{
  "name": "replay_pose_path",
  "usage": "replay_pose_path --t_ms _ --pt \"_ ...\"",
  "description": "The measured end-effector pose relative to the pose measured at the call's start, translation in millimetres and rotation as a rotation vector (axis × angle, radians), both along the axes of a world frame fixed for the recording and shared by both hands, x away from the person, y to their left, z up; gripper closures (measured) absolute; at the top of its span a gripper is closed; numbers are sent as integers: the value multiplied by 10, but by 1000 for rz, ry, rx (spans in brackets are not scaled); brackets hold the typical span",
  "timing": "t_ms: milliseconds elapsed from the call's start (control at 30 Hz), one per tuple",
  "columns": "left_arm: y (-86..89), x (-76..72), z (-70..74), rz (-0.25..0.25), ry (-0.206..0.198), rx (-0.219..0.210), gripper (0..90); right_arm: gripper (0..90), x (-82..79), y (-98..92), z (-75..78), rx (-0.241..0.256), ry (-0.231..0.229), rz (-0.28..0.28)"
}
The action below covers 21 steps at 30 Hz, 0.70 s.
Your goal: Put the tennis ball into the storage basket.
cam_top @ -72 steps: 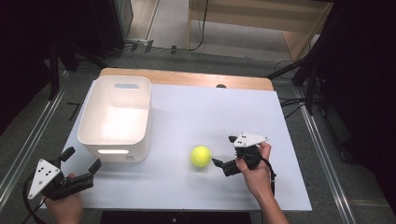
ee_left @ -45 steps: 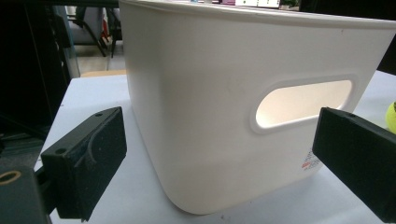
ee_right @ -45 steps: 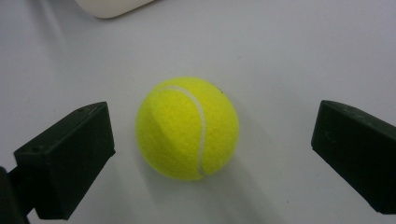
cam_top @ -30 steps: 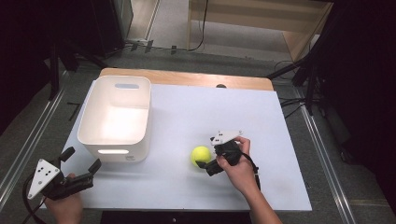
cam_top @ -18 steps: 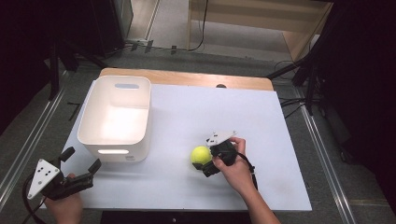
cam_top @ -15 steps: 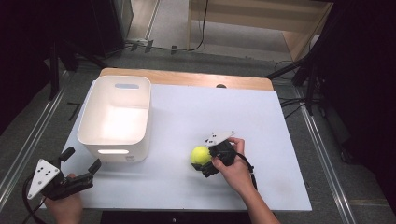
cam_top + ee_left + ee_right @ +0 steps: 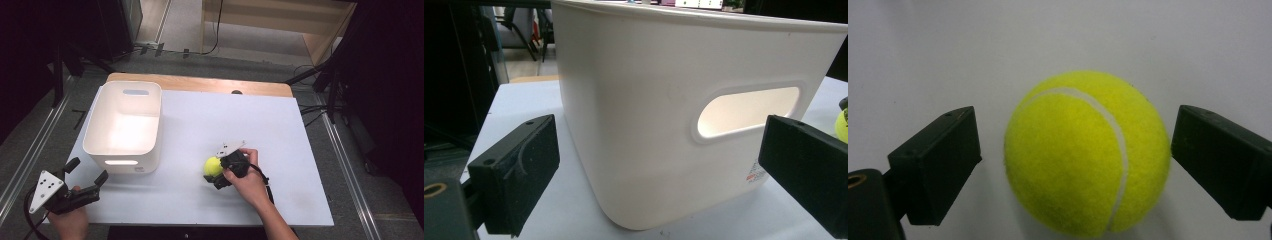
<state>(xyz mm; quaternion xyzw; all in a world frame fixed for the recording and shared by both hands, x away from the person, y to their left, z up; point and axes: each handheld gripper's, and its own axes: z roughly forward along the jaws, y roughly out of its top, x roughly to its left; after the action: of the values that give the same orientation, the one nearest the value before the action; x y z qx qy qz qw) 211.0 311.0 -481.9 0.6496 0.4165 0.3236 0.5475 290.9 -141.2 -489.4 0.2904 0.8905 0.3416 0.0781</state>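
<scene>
At worktop (image 7: 300, 150) near-left corner: left gripper (image 7: 86, 178), jaws spread wide, holding nothing, hand-held, aimed at the bin. Left of centre: white bin (image 7: 125, 125), upright, slotted handle in its near wall. Near centre-right: yellow tennis ball (image 7: 213, 165), resting on the white surface, well apart from the bin. Around the ball: right gripper (image 7: 1075, 155), jaws spread, one each side, narrow gaps visible, not pinching.

Ball (image 7: 213, 165) on table (image 7: 300, 150), right of tub (image 7: 125, 125), between right claw's (image 7: 216, 172) jaws.
</scene>
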Motion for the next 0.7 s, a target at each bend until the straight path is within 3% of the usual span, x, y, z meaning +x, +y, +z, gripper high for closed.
replay_pose_path --t_ms 100,167,433,700 --pt "1 0 0 -2 0 2 28 69 -1 13 -12 -10 -1 -2" --pt "-1 0 0 -1 -1 -1 29 128 -1 15 -13 -10 -1 -8" --pt "0 -2 1 0 1 1 28 137 6 23 -32 -16 14 -5" --pt "0 0 0 -2 0 1 28 219 14 12 -36 -21 10 -24"
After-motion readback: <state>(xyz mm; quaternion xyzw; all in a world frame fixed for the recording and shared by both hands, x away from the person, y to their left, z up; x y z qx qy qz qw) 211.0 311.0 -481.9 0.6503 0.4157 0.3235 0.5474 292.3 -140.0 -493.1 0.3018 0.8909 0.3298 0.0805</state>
